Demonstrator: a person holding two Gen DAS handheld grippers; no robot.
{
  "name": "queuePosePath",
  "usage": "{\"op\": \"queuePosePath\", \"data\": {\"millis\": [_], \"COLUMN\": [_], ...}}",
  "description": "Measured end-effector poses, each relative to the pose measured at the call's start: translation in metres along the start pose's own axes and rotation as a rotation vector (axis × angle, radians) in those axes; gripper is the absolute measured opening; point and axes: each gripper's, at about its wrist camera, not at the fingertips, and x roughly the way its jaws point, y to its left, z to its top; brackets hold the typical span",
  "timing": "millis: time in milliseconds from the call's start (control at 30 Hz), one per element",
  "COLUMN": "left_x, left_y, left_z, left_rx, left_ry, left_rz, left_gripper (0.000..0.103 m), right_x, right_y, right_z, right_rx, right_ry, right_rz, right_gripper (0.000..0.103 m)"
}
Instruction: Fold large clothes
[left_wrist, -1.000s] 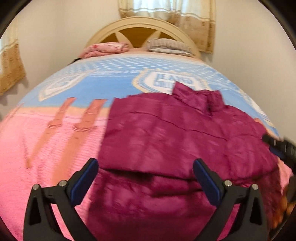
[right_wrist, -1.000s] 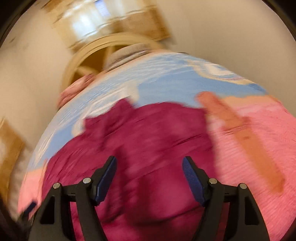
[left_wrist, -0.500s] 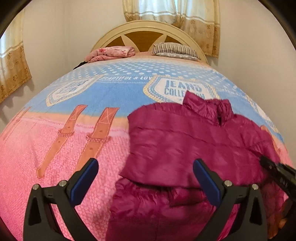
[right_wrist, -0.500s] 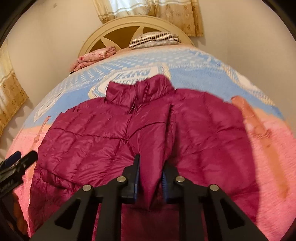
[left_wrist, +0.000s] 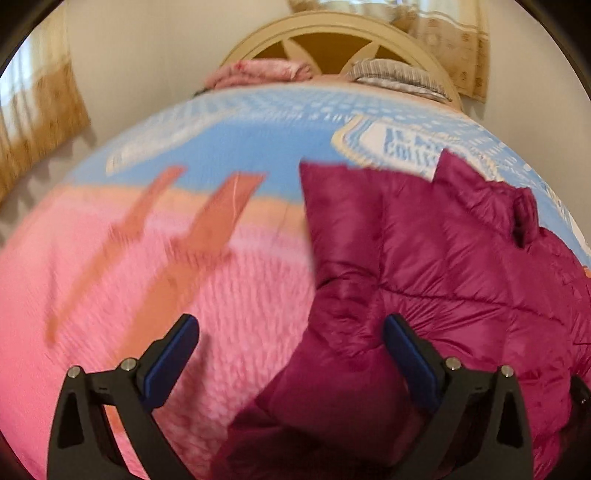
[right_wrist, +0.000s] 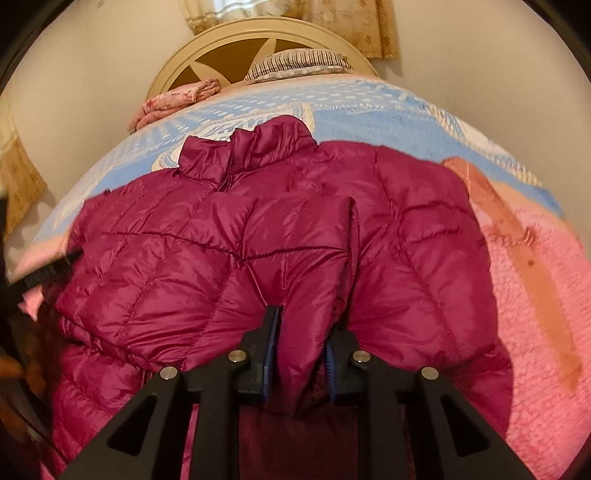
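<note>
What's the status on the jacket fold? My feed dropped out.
Right gripper clamped on a sleeve of the magenta puffer jacket, jaws easing open slightly. Left gripper open over the jacket's edge. Jacket flat on the bedspread. Nothing in the way.

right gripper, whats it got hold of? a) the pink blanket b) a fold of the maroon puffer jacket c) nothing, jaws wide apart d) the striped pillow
b: in the right wrist view the right gripper pinches a raised fold of the maroon puffer jacket between its pads.

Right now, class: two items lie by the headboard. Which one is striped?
The pillow on the right, grey-striped. The folded cloth left of it is pink and floral.
</note>
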Motion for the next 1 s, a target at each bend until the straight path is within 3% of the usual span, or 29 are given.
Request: {"op": "queuePosePath", "data": {"millis": [167,333,467,567,700,800,1000], "left_x": [0.01,-0.012,-0.054,-0.066,-0.042,-0.019,-0.006], "left_y": [0.004,0.012,0.017,-0.006,-0.033,-0.045,-0.042], "left_z": [0.0,0.006,0.023,0.04,0.047,0.029,0.014], "left_rx": [-0.036,0.0,-0.016,0.013,0.042,0.02,-0.014], "left_ry": [0.057,0.04,-0.076,-0.144,-0.124,-0.112,-0.103], "left_rz": [-0.004,-0.064,-0.125,-0.128,-0.109,-0.117,-0.089], "left_gripper": [0.103,0.103,0.103,0.103,0.103,0.103,0.103], "right_x": [0.001,-0.02,-0.064,-0.069,-0.019,0.035,0.119], "right_y": [0.002,-0.012,-0.032,-0.024,0.0,0.014,0.034], "right_z": [0.0,0.007,0.038,0.082,0.143,0.178,0.209], "right_rx": [-0.016,0.002,0.1,0.129,0.151,0.204,0.244], "right_ry": [0.002,0.046,-0.06,-0.082,-0.002,0.053,0.159], "right_rz": [0.004,0.042,-0.018,0.024,0.061,0.062,0.022], "right_gripper": [0.028,0.035,0.058,0.06,0.06,0.06,0.06]}}
